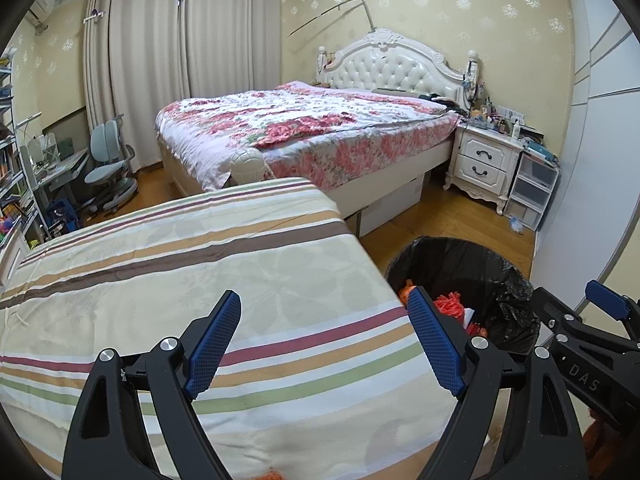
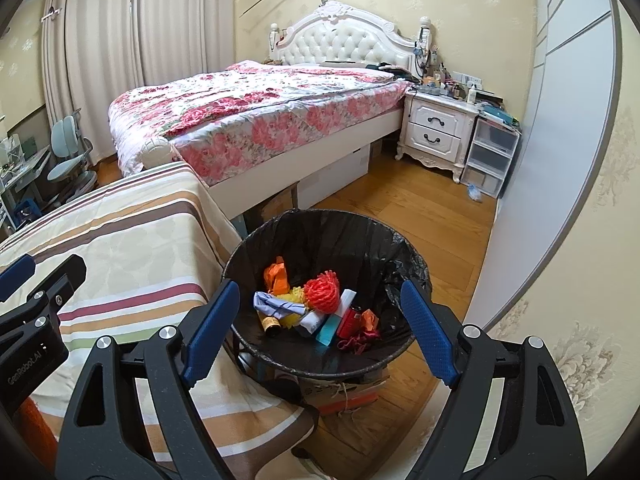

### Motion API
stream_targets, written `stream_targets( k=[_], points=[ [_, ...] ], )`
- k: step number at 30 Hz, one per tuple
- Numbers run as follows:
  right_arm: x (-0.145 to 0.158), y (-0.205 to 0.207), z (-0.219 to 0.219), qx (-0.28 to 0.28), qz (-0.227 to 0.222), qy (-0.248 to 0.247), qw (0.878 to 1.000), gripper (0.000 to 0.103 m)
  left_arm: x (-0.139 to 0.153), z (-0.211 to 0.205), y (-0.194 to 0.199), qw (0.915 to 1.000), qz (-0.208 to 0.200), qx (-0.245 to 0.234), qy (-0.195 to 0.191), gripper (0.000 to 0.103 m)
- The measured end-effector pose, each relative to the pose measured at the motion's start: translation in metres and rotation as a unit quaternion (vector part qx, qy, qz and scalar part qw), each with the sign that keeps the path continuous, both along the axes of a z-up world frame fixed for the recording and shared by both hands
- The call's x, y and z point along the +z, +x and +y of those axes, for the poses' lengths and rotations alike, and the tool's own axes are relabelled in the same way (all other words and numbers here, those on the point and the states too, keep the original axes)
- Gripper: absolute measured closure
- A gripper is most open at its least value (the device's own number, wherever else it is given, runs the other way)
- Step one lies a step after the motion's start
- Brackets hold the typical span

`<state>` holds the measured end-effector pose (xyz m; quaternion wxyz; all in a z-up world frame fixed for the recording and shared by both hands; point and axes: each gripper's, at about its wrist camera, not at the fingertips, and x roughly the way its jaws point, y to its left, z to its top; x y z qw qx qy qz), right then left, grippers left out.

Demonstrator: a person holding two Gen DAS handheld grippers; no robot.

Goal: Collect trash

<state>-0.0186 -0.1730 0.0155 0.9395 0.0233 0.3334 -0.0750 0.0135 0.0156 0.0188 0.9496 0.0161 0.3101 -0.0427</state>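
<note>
Both wrist cams tilt down; share bin (image 2: 326, 240), bed (image 1: 308, 128).

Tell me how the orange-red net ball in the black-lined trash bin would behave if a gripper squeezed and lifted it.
The orange-red net ball looks like bunched open mesh, so it would probably squash rather than resist. It seems light for its bulk, perched atop other trash in the black-lined trash bin. Its loops might snag neighbouring scraps.

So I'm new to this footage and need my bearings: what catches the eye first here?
The black-lined trash bin on the wood floor, holding bright litter topped by a red-orange mesh ball. Left of it lies a striped sheet, bare of litter where visible. Behind stands a floral-covered bed with a white tufted headboard.
</note>
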Motion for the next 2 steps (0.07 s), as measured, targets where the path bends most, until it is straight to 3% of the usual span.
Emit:
stream_targets(
  k=[2],
  points=[
    [-0.001, 0.0042, 0.0057, 0.007, 0.004, 0.002, 1.0, 0.022, -0.0025, 0.0093, 0.0033, 1.0, 0.006, 0.008, 0.0, 0.02]
  ],
)
